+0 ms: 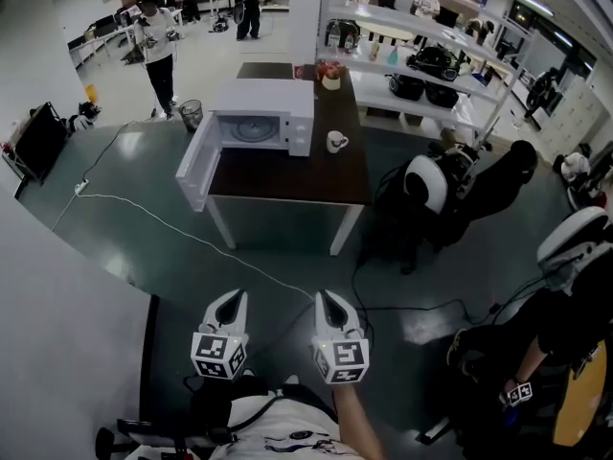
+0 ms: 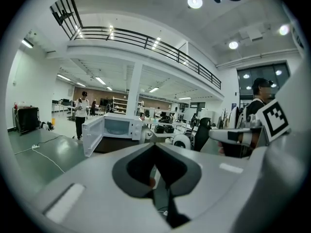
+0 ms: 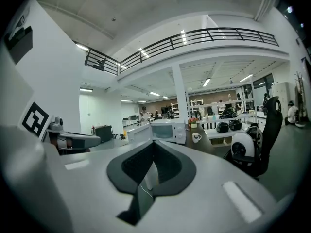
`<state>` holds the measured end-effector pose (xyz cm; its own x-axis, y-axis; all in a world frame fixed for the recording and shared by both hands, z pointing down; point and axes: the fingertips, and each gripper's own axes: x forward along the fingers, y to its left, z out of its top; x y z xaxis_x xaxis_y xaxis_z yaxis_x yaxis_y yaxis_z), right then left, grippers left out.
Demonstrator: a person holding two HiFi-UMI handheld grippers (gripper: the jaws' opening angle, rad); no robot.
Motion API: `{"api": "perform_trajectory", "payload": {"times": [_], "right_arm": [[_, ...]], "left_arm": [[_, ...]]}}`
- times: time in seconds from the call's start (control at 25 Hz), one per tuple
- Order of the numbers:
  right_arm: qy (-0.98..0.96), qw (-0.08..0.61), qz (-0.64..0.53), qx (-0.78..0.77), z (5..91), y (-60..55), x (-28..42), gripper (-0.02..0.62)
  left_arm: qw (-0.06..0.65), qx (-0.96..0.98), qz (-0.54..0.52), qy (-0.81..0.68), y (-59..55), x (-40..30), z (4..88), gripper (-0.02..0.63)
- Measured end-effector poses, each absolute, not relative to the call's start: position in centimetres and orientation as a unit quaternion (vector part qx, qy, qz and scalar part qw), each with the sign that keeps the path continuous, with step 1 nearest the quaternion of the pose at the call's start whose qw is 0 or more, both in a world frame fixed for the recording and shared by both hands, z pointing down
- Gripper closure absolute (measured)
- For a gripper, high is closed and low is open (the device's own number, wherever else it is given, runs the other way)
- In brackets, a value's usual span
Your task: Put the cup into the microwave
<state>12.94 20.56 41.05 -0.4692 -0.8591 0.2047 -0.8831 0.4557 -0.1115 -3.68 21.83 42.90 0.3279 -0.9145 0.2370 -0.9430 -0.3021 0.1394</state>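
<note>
In the head view both tools sit low at the bottom centre of the frame, side by side and well apart from the table; the left gripper (image 1: 232, 299) has its jaws pressed together with nothing between them, and the left gripper view shows the two dark pads meeting at their tips; the right gripper (image 1: 329, 301) is likewise clenched and empty, its jaws meeting in the right gripper view. The cup (image 1: 335, 142) – white, with a handle – stands upright on the dark brown table (image 1: 287, 175) in the upper middle of the frame, just to the right of the microwave (image 1: 263, 99) and outside it; in the right gripper view the cup (image 3: 196, 137) shows right of centre, beside the microwave (image 3: 163, 130). The microwave door (image 1: 196, 166) hangs wide open toward the left, past the table's edge – its glass turntable is visible inside. A white cable (image 1: 182, 228) trails across the dark floor from the left edge toward the grippers; an office chair (image 1: 426, 185) stands right of the table; a person (image 1: 158, 56) stands in the upper left; a long white shelf (image 1: 421, 56) runs across the upper right.
</note>
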Motion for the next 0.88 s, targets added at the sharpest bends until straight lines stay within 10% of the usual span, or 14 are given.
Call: {"api": "perform_trajectory", "payload": {"times": [0.88], "right_arm": [[-0.846, 0.076, 0.067, 0.523, 38.4, 9.4, 4.4, 0.594]], "left_arm": [[0.138, 0.822, 0.009, -0.552, 10.0, -11.0, 41.3, 0.607]]}}
